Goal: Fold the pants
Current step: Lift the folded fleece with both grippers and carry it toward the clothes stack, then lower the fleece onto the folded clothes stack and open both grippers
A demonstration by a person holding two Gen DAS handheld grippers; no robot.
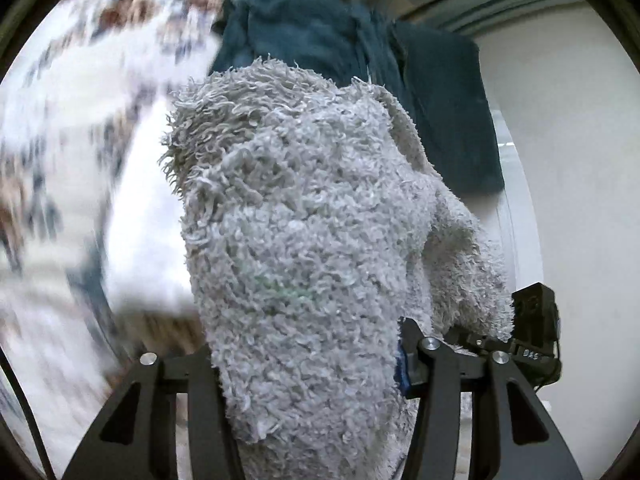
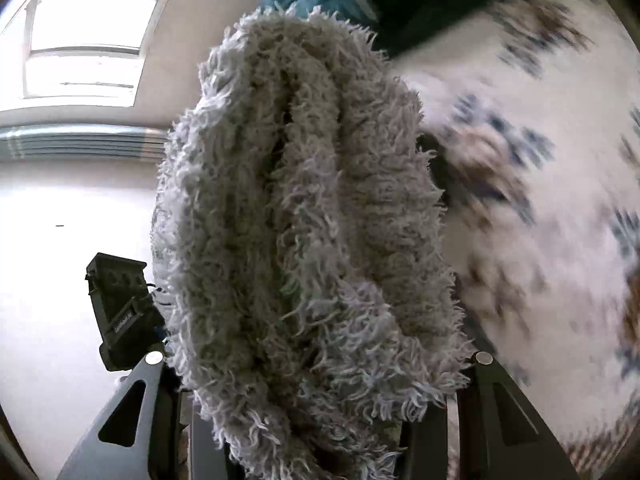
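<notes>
The fuzzy grey pants (image 1: 304, 240) hang bunched in the air, clamped by the left gripper (image 1: 316, 420) and the right gripper (image 2: 316, 432); behind them lies a patterned bedspread (image 2: 540, 200). No fold looks finished; laying flat and folding probably remain.

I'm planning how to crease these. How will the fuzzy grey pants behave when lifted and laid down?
Probably floppy: the fuzzy grey pants droop in soft bunches from the left hand-held gripper and the right hand-held gripper. Probably not slippery, given the long shaggy pile. Creases may stay puffy, since the gathered folds look thick.
</notes>
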